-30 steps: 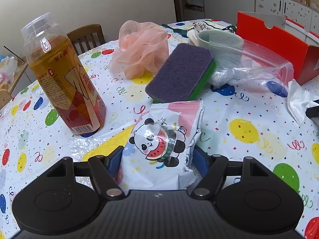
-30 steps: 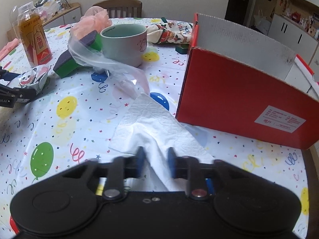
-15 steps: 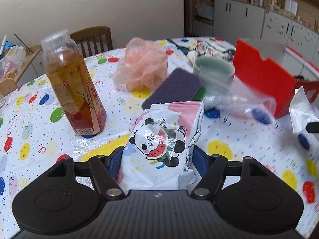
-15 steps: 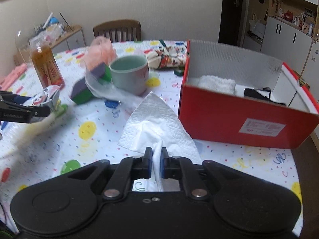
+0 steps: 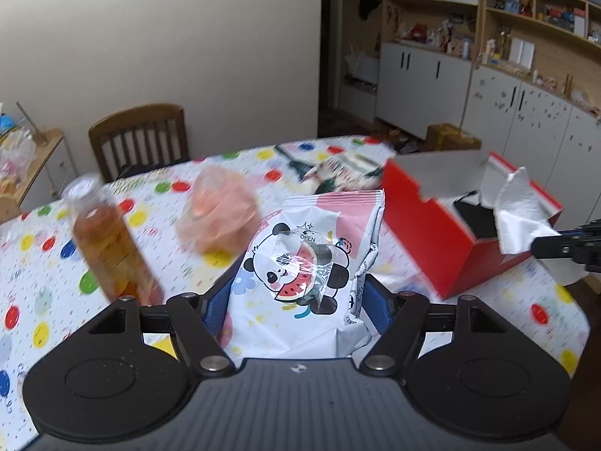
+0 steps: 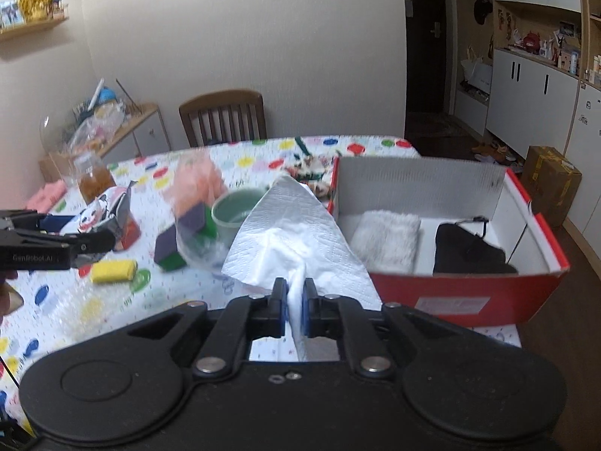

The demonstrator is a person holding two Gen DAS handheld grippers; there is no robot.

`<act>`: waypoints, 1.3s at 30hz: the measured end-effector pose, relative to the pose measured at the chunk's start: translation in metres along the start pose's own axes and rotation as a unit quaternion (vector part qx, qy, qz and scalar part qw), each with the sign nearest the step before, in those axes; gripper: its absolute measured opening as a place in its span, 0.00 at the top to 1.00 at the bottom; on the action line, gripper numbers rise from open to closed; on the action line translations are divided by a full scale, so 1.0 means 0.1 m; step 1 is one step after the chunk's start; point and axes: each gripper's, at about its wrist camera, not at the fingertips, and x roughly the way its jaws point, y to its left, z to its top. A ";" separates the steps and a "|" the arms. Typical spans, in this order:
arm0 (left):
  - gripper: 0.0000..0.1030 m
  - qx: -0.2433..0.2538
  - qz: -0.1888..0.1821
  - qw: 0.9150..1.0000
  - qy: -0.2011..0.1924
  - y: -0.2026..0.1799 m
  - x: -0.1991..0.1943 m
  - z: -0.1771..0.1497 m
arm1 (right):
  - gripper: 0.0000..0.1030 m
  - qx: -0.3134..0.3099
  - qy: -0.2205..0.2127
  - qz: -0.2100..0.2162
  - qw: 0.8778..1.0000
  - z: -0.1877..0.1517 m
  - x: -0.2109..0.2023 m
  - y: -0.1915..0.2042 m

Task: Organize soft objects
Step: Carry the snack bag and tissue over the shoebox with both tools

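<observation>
Nearest in the right wrist view, the right tongs (image 6: 295,302) are pressed together on a bunched corner of a white paper napkin (image 6: 289,233), which fans upward at 12 o'clock, clear of the surface (image 6: 112,300). In the left wrist view, the left tongs (image 5: 296,300) stand wide but pinch a panda-print wet-wipe pack (image 5: 311,263) by its sides, the pack upright and lifted.

Farther out, at 2 o'clock from the right tongs, sits the red box (image 6: 469,300), open, with a white fluffy cloth (image 6: 388,236) and a black item (image 6: 469,251) already inside. At 10 o'clock lie a yellow sponge (image 6: 112,270), a purple-and-green sponge (image 6: 180,240), a green cup (image 6: 236,214) and a pink mesh puff (image 6: 199,176).

Risks, as I judge them: the napkin is held only by a thin twisted edge, so it could tear or slip out if it snags on the box wall. The glossy pack could slide from the left tongs, since they bear only on its lower part. With both loads heading for one box, the two tongs might collide above it.

Hard to read: motion blur smears the tea bottle (image 5: 112,251) and the puff. The napkin hides part of the cup, and what the black item is cannot be told.
</observation>
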 end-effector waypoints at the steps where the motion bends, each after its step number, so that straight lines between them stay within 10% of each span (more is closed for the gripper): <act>1: 0.31 0.000 -0.004 1.000 -0.005 -0.05 -0.02 0.04 | 0.93 0.002 -0.003 0.000 1.000 0.03 -0.02 -0.03; 20: 0.30 0.043 -0.048 0.997 -0.042 -1.18 0.27 0.75 | 0.93 0.017 -0.040 -0.006 0.999 0.51 -0.06 -0.84; 39: 0.30 0.082 -0.052 0.995 0.004 -2.18 1.17 1.11 | 0.93 0.040 -0.001 -0.024 0.999 0.60 0.44 -1.78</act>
